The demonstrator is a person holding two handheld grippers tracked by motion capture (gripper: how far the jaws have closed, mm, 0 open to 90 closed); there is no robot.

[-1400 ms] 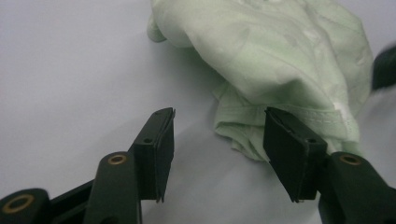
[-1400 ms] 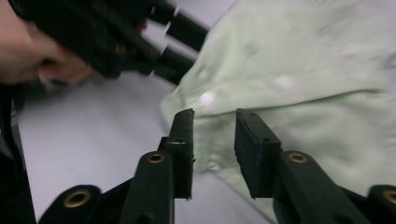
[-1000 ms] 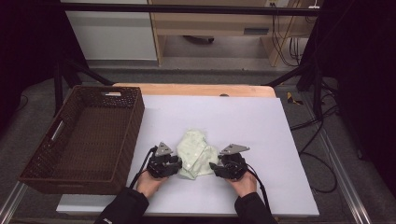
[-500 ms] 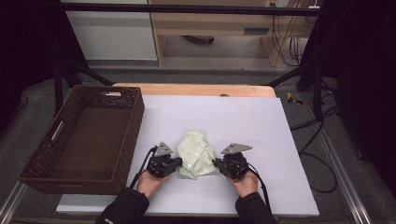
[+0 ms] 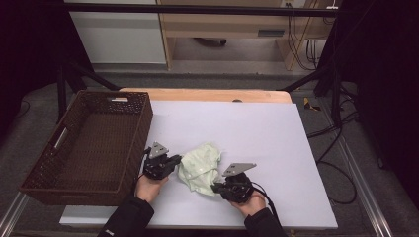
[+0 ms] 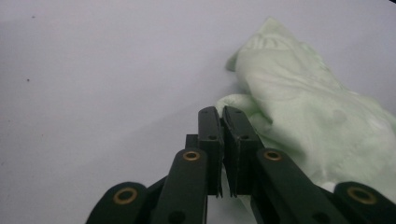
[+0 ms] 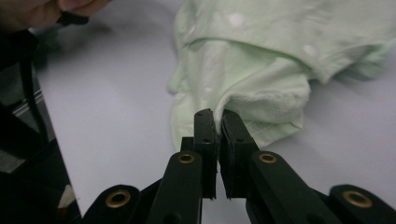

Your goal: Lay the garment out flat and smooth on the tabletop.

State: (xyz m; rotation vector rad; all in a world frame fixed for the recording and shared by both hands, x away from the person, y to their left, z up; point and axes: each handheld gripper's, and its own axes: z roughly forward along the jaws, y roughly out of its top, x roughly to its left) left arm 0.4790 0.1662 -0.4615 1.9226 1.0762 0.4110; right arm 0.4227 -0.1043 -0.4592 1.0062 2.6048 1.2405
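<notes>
A: Where does the work stand?

B: The pale green garment (image 5: pixel 200 169) lies crumpled on the white table (image 5: pixel 276 148), near its front edge, between the two hands. The left claw (image 5: pixel 170 161) has pinched shut on a fold at the garment's left edge; in the left gripper view a sliver of fabric sits between the closed jaws. The right claw (image 5: pixel 216 187) is clamped on the hem at the garment's near right corner.

A: So the grasp is done?

B: It looks that way. Both claws grip cloth, and the garment rests bunched on the table.

A: What does the next move call for?

B: Probably lifting and drawing the two claws apart to spread the fabric, keeping both pinches firm so neither thin edge slips. The brown wicker basket (image 5: pixel 59 165) stands just left, open and within reach.
</notes>
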